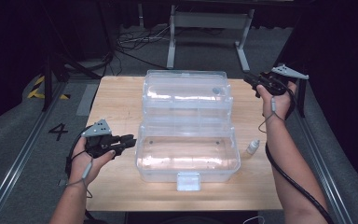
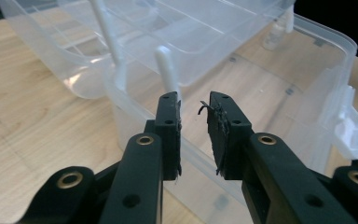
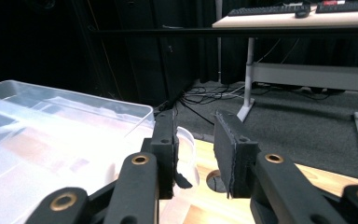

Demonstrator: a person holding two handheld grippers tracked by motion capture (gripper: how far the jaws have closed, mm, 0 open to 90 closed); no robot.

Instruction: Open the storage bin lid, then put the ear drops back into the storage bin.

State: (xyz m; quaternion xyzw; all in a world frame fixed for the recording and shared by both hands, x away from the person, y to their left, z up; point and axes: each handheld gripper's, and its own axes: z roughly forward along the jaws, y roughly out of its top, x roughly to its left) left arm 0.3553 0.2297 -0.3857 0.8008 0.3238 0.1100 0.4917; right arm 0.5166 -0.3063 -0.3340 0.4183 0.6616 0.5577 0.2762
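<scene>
Box: clear plastic toolbox standing open in the middle of the bench, latch tab at the near rim facing the person.
Lid: clear lid thrown back behind the base, its far edge just short of the bench's far edge.
Left fingers: left gripper level, just beside the box's left wall; in the left gripper view parted a moderate way, holding nothing, white lid arm just beyond the tips.
Right fingers: right gripper raised by the lid's far right corner, near the bench's far right edge; in the right gripper view parted a moderate way, nothing between them, lid corner at their left.
Bottle: small white dropper bottle upright on the bench, just right of the base, apart from it.
Open room, left: wide bare strip of bench between the box and the left edge.
Open room, right: narrower strip, shared with the bottle.
Open room, near: short band of bench in front of the latch.
Surroundings: grey floor around the bench, desk legs and cables behind.
</scene>
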